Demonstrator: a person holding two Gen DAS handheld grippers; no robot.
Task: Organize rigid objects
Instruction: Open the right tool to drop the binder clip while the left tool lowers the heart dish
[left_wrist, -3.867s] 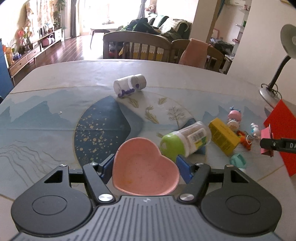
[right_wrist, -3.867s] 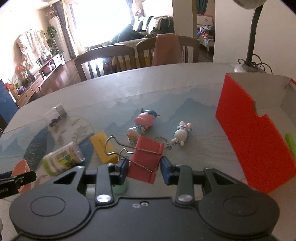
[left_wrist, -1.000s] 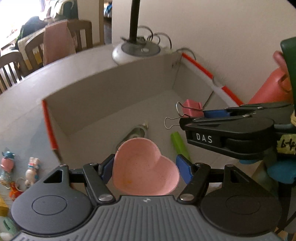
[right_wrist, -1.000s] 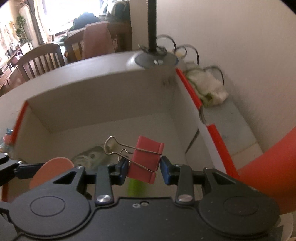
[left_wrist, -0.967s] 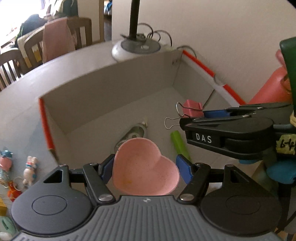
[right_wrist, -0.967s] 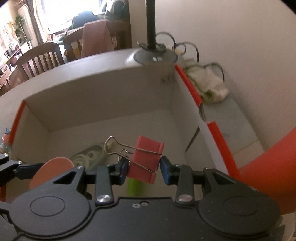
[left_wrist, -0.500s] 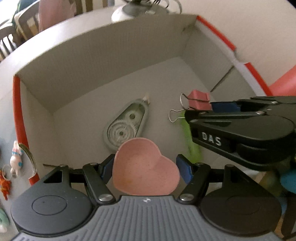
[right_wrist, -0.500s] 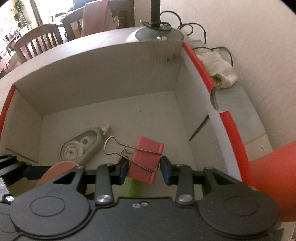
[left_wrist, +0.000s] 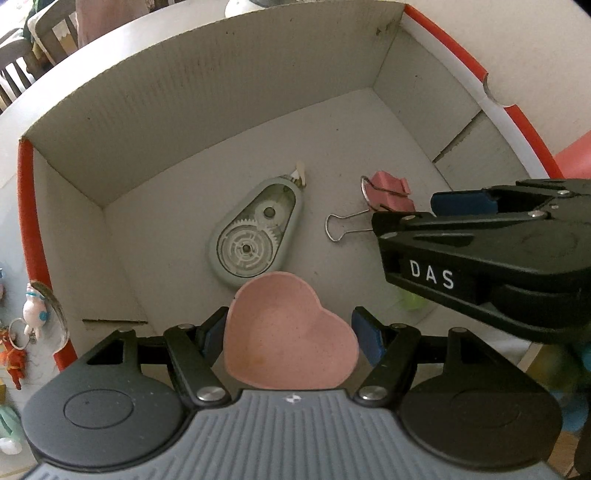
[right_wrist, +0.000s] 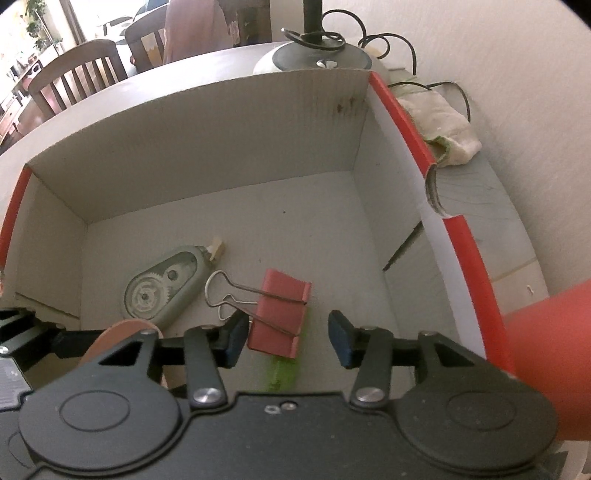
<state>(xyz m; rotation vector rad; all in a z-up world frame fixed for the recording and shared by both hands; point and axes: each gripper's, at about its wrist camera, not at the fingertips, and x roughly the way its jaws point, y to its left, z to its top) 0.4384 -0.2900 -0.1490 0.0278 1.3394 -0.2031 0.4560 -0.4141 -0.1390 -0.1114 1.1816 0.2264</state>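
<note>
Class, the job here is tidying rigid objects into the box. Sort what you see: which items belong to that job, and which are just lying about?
Part of the job:
- cardboard box
- pink heart dish in left gripper
- red binder clip, right gripper jaws opening around it
- correction tape dispenser
- green item, partly hidden

Lying about:
- lamp base
- crumpled cloth
- chairs

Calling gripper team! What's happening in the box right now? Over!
Left gripper shut on pink heart dish, over the box. Right gripper opening; red binder clip loose between the jaws. Correction tape lies below the dish.
</note>
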